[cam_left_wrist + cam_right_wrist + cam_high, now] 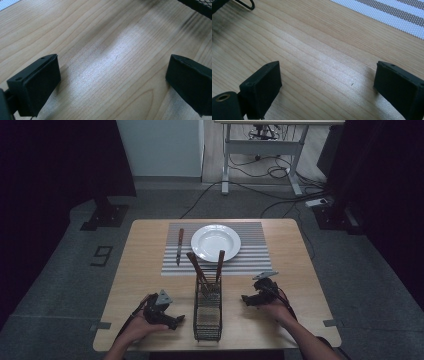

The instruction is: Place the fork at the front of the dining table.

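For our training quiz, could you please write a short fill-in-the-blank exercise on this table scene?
1. The white plate sits on a ____ placemat.
2. The knife lies to the ____ of the plate, as the high view shows it.
3. The wire basket stands between the left gripper and the ____ gripper.
4. Both grippers' jaws are ____, with bare table between them.

Missing words: striped; left; right; open
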A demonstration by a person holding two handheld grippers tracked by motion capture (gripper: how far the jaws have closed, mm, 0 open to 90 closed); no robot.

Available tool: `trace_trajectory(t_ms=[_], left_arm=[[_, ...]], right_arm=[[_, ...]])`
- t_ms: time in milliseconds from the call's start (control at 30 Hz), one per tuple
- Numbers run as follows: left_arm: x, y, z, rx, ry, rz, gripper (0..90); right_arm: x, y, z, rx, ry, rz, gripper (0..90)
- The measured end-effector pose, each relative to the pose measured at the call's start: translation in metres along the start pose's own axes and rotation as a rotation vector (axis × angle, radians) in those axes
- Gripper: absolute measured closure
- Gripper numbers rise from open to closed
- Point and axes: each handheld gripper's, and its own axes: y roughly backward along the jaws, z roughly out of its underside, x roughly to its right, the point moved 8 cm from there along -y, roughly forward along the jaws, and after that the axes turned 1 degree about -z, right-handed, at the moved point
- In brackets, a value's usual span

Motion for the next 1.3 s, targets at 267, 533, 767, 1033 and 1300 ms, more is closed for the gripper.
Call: trace_trajectory(t_ms=[267,533,767,1033,1300], left_arm=[[0.0,0.0,0.0,0.0,0.002,-0.001,0.0],[0.0,0.001,0.0,0.0,0.001,-0.001,0.0],[0.0,0.001,0.001,-0.001,0.0,-0.001,0.0],[0.001,0.001,0.001,0.0,0.0,0.001,0.0],[0.001,0.001,0.001,0.0,-0.002,0.002,0.0]], right_arm=[[-0.002,0.003,-0.001,0.001,-0.003,-0.011,10.7],[-0.001,0.013,-0.007,0.048,-0.053,-0.039,11.5],[0.004,0.023,-0.012,0.102,-0.052,-0.031,12.4],[-0.003,0.035,-0.02,0.152,-0.039,-0.058,12.5],[-0.01,0.053,-0.03,0.223,0.006,-0.07,13.2]])
